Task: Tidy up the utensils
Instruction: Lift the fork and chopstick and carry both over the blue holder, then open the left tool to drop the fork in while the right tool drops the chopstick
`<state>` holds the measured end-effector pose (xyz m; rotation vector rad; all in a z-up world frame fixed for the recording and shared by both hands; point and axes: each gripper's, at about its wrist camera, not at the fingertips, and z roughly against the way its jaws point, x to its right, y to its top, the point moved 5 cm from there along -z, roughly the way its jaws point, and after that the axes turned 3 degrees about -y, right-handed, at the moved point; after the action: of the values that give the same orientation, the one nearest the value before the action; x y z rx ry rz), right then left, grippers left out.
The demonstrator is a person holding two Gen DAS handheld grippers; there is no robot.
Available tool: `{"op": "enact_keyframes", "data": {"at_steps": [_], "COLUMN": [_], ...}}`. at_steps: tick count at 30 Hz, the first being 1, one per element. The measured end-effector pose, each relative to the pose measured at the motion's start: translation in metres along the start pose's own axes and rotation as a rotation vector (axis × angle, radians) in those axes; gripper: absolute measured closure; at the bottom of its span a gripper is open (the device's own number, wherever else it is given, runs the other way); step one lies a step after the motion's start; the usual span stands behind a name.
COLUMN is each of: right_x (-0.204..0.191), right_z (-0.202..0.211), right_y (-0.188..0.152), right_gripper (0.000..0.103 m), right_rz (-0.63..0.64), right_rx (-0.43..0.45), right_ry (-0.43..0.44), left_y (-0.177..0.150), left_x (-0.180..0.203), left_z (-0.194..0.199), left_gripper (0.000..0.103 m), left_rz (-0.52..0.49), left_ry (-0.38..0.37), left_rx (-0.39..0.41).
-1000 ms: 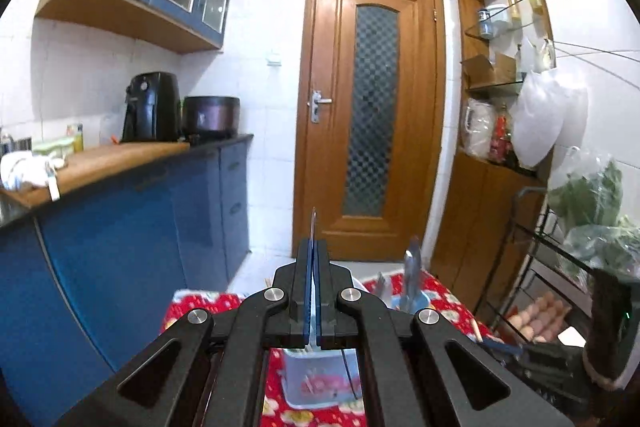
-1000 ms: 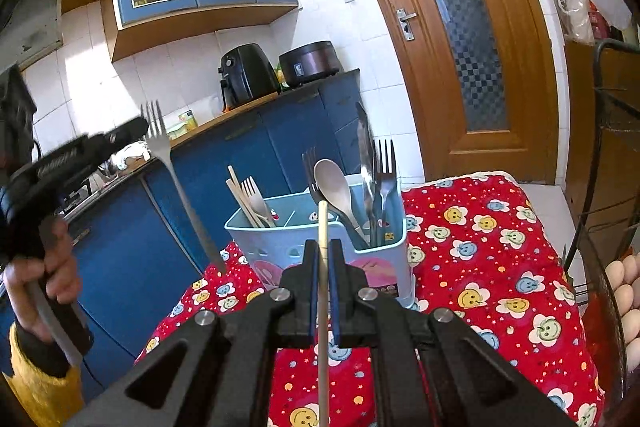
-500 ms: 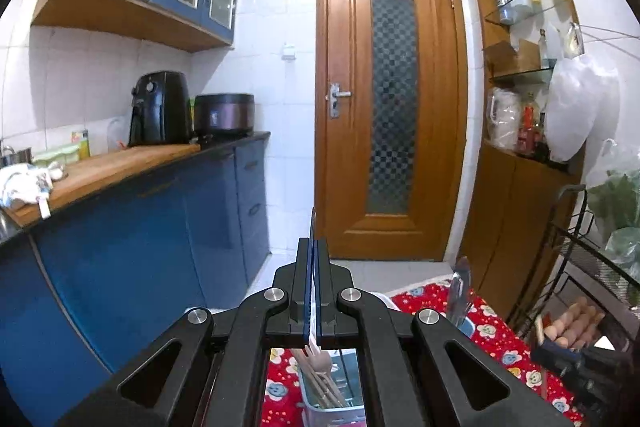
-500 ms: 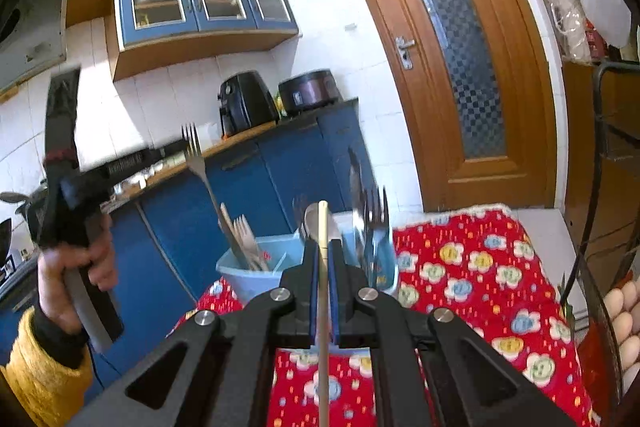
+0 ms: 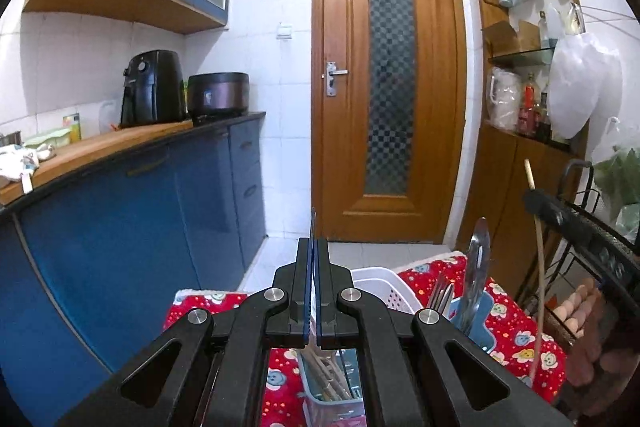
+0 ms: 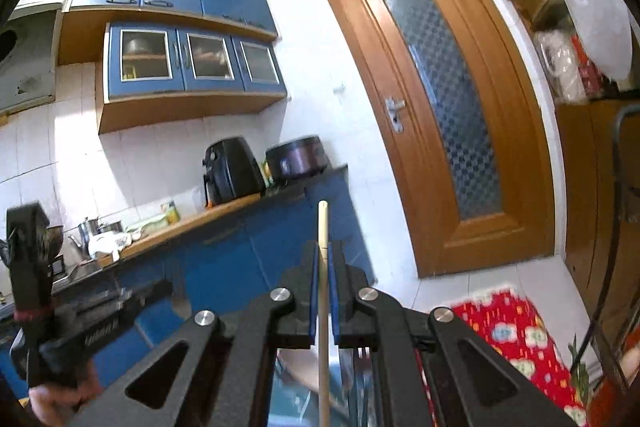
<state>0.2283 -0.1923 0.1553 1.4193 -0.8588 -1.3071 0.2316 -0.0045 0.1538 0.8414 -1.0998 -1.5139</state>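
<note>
My left gripper [image 5: 313,255] is shut on a thin metal fork handle [image 5: 312,227], seen edge-on between the blue pads. Below it stands the light blue utensil caddy [image 5: 336,399] with wooden utensils inside, and a metal knife or spatula [image 5: 478,263] and forks [image 5: 440,297] stick up at its right. My right gripper [image 6: 323,267] is shut on a wooden spoon's handle [image 6: 323,227], its bowl hidden below. The right gripper also shows in the left wrist view [image 5: 576,227], and the left one in the right wrist view [image 6: 100,319].
A red patterned cloth [image 5: 520,331] covers the small table. A white basket [image 5: 384,287] sits behind the caddy. Blue counter cabinets [image 5: 140,227] run along the left, a wooden door [image 5: 388,107] is ahead, and a wire rack with eggs [image 5: 580,303] stands at the right.
Both grippers have risen and tilted upward. The right view has lifted off the caddy toward the door and cabinets. The left gripper has moved right, over the caddy.
</note>
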Motion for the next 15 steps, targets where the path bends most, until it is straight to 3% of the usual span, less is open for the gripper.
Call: {"op": "enact_keyframes", "data": {"at_steps": [7,15], "right_x": [-0.016,-0.017], "right_z": [-0.022,-0.034], "right_y": [-0.002,-0.023], "right_gripper": [0.097,0.097], "right_rz": [0.114,0.162], "right_rx": [0.088,0.05], "right_ry": [-0.029,-0.042], "left_y": [-0.01,-0.02], "left_x": [0.002,0.0], "left_z": [-0.011,-0.021], "left_gripper": [0.102,0.102], "left_rz": [-0.001,0.019], "left_ry": [0.0,-0.021], "left_rx": [-0.01,-0.031]}}
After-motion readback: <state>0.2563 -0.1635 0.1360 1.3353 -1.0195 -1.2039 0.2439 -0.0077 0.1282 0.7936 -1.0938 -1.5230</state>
